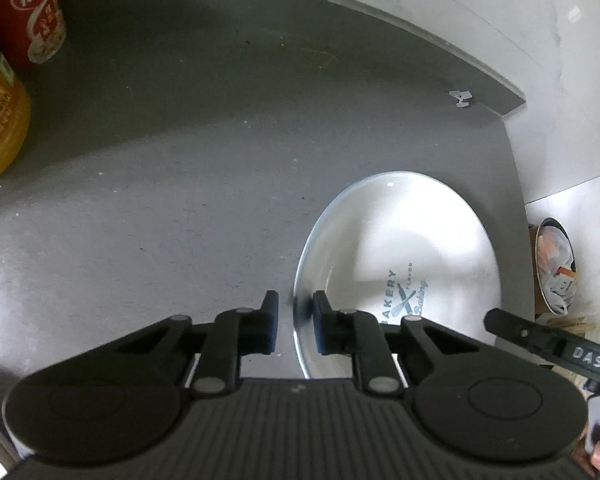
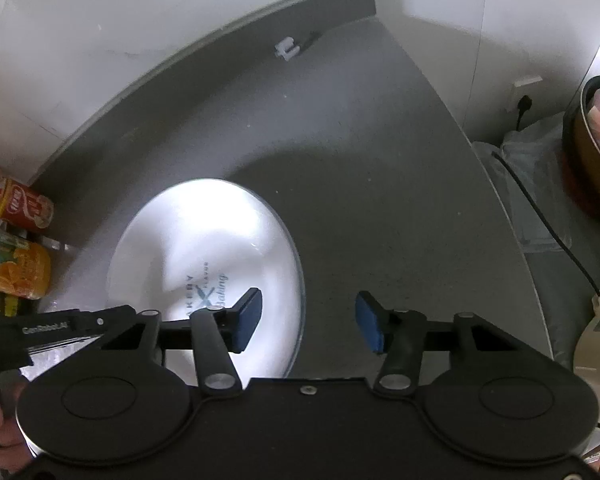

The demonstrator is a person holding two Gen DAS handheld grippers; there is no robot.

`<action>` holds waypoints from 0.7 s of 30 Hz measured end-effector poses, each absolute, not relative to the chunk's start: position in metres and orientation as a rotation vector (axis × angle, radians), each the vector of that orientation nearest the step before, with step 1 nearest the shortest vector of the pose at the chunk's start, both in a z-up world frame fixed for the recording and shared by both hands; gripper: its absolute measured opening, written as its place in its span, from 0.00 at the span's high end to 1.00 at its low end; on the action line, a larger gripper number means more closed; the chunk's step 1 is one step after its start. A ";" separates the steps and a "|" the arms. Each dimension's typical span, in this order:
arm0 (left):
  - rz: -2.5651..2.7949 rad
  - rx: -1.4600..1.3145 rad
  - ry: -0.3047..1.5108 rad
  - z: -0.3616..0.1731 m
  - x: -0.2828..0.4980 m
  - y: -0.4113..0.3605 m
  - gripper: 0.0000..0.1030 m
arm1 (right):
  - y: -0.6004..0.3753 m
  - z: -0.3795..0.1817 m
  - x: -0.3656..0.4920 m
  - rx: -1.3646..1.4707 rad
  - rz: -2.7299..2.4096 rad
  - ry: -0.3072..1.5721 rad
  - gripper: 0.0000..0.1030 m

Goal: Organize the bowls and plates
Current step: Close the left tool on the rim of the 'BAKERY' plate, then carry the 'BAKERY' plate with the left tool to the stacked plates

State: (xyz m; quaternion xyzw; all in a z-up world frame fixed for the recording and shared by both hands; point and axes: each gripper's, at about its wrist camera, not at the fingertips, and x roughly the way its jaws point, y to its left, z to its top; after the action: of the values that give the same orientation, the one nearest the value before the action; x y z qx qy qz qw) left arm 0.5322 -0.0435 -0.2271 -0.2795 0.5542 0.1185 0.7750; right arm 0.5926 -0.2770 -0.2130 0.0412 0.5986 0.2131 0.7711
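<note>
The round white plate with a blue rim line and "BAKERY" print (image 1: 400, 264) lies on the grey stone bench (image 1: 180, 160), and the left gripper (image 1: 294, 320) straddles its near-left rim — one pad outside, one over the plate, a visible gap between them, so not yet clamped. The right gripper (image 2: 308, 316) hangs wide open, its left finger above the plate's right part and its right finger over bare bench beyond the rim. My worry: a thin, glossy rim pinched at one edge could slip or tip as it lifts — and the plate sits close to the bench's right edge. The yellow juice bottle (image 1: 0, 120) and red can (image 1: 32, 20) stand well off to the left.
</note>
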 end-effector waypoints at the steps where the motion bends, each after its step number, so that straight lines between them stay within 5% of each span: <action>1: 0.254 -0.608 1.200 -0.228 0.533 -0.044 0.87 | -0.277 -0.216 0.593 0.091 0.465 1.305 0.57; 7: 0.247 -0.644 1.203 -0.233 0.532 -0.043 0.88 | -0.277 -0.230 0.597 0.134 0.456 1.325 0.70; 10: 0.246 -0.647 1.197 -0.233 0.531 -0.044 0.89 | -0.273 -0.232 0.596 0.146 0.496 1.332 0.85; 21: 0.239 -0.670 1.123 -0.209 0.510 -0.046 0.92 | -0.285 -0.198 0.580 0.167 0.549 1.212 0.91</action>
State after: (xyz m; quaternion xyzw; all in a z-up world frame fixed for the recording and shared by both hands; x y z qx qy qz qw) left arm 0.5103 -0.0463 -0.2087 -0.3107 0.5211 0.1108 0.7872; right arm 0.5801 -0.2850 -0.1981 0.0774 0.5617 0.2544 0.7834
